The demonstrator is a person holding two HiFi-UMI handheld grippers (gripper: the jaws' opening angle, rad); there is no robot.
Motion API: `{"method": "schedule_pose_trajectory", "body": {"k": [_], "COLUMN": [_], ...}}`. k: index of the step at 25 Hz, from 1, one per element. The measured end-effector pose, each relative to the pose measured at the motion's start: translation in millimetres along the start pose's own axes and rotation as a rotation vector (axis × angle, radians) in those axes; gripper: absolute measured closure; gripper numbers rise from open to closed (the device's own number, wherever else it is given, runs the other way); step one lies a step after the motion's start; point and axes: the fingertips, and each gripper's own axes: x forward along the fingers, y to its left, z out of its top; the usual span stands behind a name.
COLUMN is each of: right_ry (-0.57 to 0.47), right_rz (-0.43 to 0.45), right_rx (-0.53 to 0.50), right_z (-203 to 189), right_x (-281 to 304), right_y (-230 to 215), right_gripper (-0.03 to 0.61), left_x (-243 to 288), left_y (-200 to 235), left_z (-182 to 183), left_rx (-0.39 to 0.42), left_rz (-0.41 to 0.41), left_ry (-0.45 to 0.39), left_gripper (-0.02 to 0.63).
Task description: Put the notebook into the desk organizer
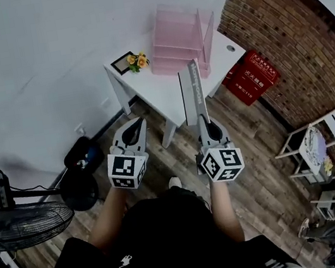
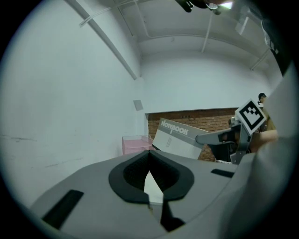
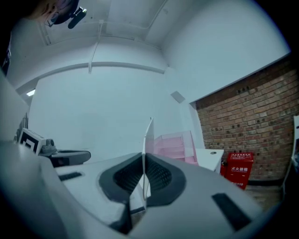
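Notebook point(image 1: 196, 90): one, grey, clamped at its near end in the right gripper point(image 1: 204, 122). It stands on edge in the air and points at the desk point(image 1: 163, 92), with its far end short of the organizer point(image 1: 180, 41).
Notebook, view by view: the left gripper view shows the cover point(image 2: 180, 138) broadside, tilted, with the word NOTEBOOK on it. The right gripper view shows only a thin pale edge point(image 3: 148, 133) rising from the jaws. The head view shows a narrow grey strip.
Right gripper: the jaws are pressed onto the notebook from both sides, as seen in its own view point(image 3: 144, 156). The left gripper view shows it from the side point(image 2: 202, 138).
Left gripper point(image 1: 132, 125): the jaws are together with nothing between them, tips meeting in its own view point(image 2: 149, 154). It is held beside the right gripper, apart from the notebook, and shows from the side at the left edge of the right gripper view point(image 3: 86, 155).
Grippers, count: two, each with one marker cube, each in one hand.
Organizer: one, pink and translucent, with stepped tiers. It stands at the far end of the desk by the white wall and shows in all three views point(image 2: 135, 144) point(image 3: 175, 144).
Desk: one, white, and its corner shows in the right gripper view point(image 3: 212, 158).
Head view only: one bunch of flowers point(image 1: 138, 60) and one small frame point(image 1: 121, 62), both on the desk left of the organizer, and one fan point(image 1: 16, 224) on the floor at far left.
Red box point(image 1: 251, 77): one, on the floor between the desk and the brick wall point(image 1: 299, 43). It also shows in the right gripper view point(image 3: 239, 169).
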Motion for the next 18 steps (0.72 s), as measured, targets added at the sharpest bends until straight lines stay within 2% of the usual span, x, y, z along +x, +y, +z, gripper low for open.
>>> {"method": "schedule_pose_trajectory", "body": {"k": [12, 18], "right_ry": [0.017, 0.032], "right_rz": [0.080, 0.112], "right_rx": [0.028, 0.054], "right_z": [2.6, -4.7], "right_x": [25.7, 38.8], "right_y": [-71.7, -98.4], "right_gripper": [0.568, 0.568], "left_x": [62.3, 87.5], "left_y": [-29.0, -43.9], "left_z": [9.6, 5.4], "left_rx": [0.031, 0.030], "left_rz": [0.078, 0.078], "left_ry": [0.017, 0.044], "left_gripper": [0.611, 0.611]}}
